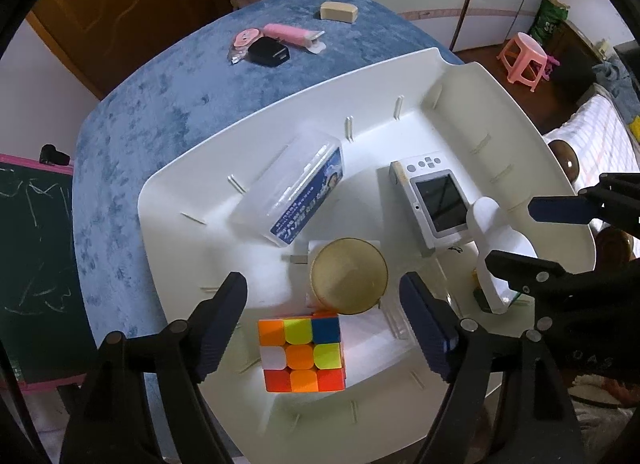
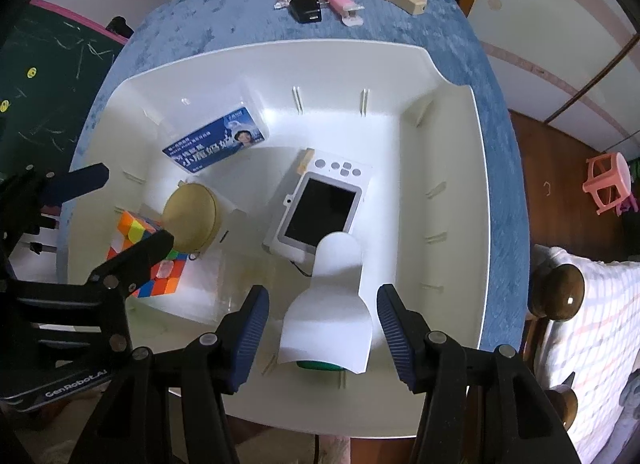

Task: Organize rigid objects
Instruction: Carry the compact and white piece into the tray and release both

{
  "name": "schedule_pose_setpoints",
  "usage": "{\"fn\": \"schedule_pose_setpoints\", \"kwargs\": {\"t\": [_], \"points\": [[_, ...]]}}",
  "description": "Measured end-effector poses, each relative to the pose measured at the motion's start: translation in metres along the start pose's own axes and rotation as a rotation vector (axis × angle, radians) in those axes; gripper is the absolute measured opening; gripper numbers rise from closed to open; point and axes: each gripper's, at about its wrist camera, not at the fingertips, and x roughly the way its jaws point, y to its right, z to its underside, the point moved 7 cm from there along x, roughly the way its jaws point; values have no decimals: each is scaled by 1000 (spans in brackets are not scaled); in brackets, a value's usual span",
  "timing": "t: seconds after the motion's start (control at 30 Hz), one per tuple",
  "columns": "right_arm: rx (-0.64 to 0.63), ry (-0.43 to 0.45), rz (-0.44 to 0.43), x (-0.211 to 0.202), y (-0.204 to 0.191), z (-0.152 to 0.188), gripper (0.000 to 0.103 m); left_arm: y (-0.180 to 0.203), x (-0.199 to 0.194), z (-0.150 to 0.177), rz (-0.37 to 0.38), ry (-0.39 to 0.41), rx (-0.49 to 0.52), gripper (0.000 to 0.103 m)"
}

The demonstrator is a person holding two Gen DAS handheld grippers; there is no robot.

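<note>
1. The left tongs (image 1: pixel 322 318) are hanging with their jaws apart and nothing gripped, straddling the multicoloured plastic puzzle cube (image 1: pixel 302 350), which is lying in the big white plastic bin (image 1: pixel 168 191); that placing suggests the cube has just been dropped in or is about to be lifted, I cannot tell which.
2. Just ahead of those tongs, a round tan case (image 1: pixel 349 275) is sitting on a white block, and further ahead a clear plastic box with a blue label (image 1: pixel 294 193) is leaning on the bin wall.
3. The right tongs (image 2: pixel 322 322) are also standing apart and empty, flanking a white curved handheld object (image 2: pixel 334 304) that is overlapping a white toy camera with a dark screen (image 2: pixel 320 205) ahead.
4. Well beyond both tongs, on the blue velvety bench (image 1: pixel 160 103), a black charger (image 1: pixel 269 51), a pink case (image 1: pixel 290 35) and a beige block (image 1: pixel 338 11) are waiting outside the bin, so sorting looks unfinished.
</note>
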Motion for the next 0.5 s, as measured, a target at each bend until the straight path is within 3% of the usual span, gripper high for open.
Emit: {"fn": "schedule_pose_setpoints", "kwargs": {"t": [0.27,0.5], "points": [[2,23,-7,-9,-1,-6,57,-16,-9,-9,12,14,-56,81],[18,53,-24,-23,4,-19,57,-38,-23,-27,79,21,-180,81]]}}
